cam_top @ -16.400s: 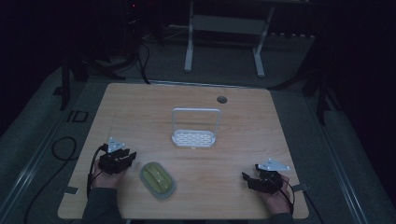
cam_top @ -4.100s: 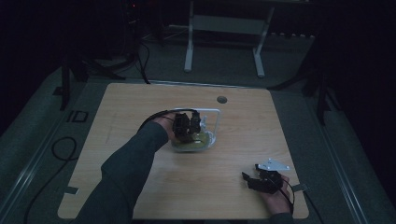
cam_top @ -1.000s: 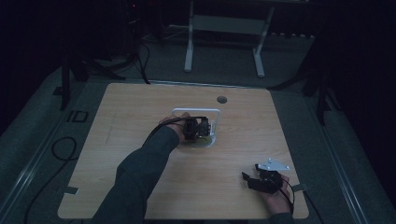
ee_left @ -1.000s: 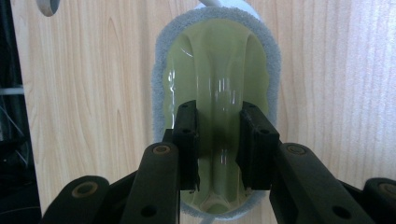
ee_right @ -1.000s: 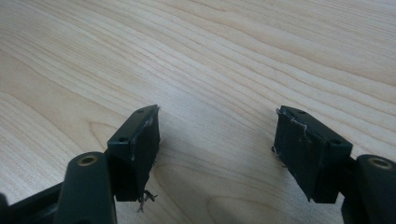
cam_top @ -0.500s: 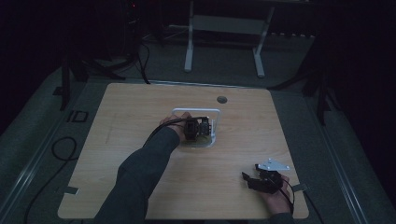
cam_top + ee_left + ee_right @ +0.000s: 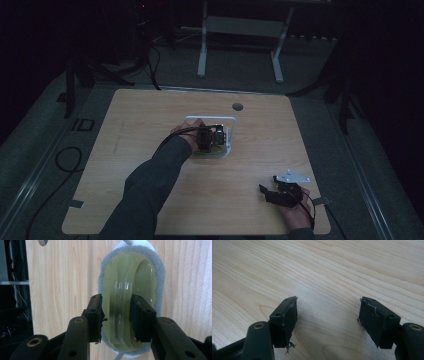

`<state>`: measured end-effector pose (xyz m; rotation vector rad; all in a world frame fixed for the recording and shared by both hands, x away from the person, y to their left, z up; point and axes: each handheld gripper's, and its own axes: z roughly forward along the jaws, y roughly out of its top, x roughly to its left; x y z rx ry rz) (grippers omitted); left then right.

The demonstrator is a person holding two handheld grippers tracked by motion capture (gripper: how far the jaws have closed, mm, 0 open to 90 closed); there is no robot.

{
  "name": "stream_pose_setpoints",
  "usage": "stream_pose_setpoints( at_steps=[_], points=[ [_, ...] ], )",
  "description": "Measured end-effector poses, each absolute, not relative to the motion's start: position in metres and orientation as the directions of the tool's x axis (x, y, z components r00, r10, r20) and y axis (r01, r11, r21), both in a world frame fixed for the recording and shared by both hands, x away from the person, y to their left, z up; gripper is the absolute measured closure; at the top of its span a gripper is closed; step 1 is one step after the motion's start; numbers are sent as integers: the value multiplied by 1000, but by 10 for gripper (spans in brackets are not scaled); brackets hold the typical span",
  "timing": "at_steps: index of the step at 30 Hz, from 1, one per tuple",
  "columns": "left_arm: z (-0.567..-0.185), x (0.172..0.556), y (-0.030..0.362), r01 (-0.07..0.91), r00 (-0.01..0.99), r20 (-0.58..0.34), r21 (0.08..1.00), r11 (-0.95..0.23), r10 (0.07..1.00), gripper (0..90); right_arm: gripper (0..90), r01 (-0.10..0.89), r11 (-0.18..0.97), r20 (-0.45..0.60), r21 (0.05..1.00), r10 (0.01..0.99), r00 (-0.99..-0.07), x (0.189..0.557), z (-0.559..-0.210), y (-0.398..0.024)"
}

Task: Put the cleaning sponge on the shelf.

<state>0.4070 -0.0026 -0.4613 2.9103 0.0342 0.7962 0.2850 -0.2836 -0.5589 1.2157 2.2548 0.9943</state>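
At frame centre the left gripper has just been opening its jaws, loosely straddling the green sponge in the white holder; right gripper gapes empty, lower right

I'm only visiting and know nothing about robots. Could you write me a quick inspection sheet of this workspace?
Surface: wooden table, bare, with a round hole near the far edge.
Job's things: green sponge with grey rim, lying in a white holder.
Clutter: nothing seen.
Grippers: left gripper astride the sponge's ridge, jaws just been opening; right gripper open over bare wood, nothing between its jaws.
Cables: black cable on the floor at left.
Surroundings: dark room, white stand behind the table.
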Motion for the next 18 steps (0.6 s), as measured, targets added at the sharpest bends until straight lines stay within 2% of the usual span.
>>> stream_pose_setpoints(
  at_steps=[11,14,18],
  points=[
    [-445,395,6,-2,857,508,180,-984,91,597,306,560,370,-6,741,838,-546,285,-559,-284],
    [-439,393,17,24,874,466,243,-970,139,592,306,560,371,-7,741,838,-546,285,-559,-284],
    [-434,391,26,45,877,450,269,-962,167,584,306,560,371,-7,741,838,-546,285,-559,-284]
  ],
)
